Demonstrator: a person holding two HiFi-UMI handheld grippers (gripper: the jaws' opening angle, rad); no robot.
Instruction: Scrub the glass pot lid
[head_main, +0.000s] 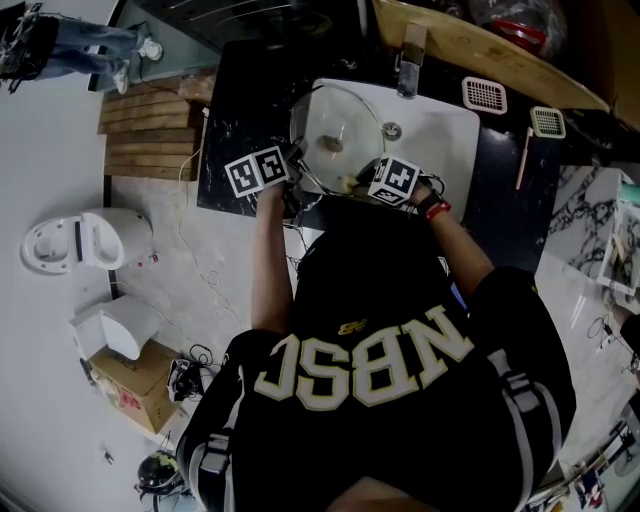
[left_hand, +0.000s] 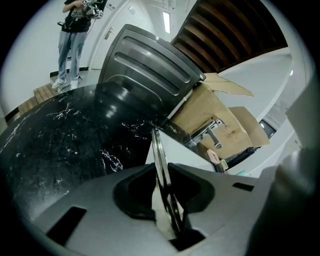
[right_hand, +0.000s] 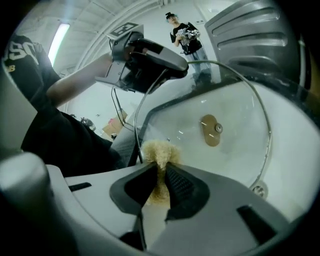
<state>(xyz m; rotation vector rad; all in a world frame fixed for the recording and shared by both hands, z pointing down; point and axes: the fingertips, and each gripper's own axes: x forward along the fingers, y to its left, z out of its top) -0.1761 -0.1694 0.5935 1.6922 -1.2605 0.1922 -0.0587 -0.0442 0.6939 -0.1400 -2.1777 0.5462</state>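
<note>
The round glass pot lid (head_main: 335, 140) is held tilted over the white sink (head_main: 450, 130). My left gripper (head_main: 292, 172) is shut on the lid's metal rim (left_hand: 162, 170), which stands edge-on between its jaws. In the right gripper view the lid (right_hand: 220, 135) fills the frame, with its brown knob plate (right_hand: 211, 130) at the centre. My right gripper (right_hand: 161, 175) is shut on a tan fibrous scrubber (right_hand: 159, 156), whose tuft touches the lid's lower rim. The left gripper (right_hand: 145, 57) shows at the lid's upper left edge there.
A faucet (head_main: 408, 60) stands behind the sink, set in a black marble counter (head_main: 235, 110). Two drain strainers (head_main: 485, 95) lie on the counter's right. A ribbed grey panel (left_hand: 145, 65) and cardboard (left_hand: 210, 110) rise behind. A person (left_hand: 72, 40) stands far off.
</note>
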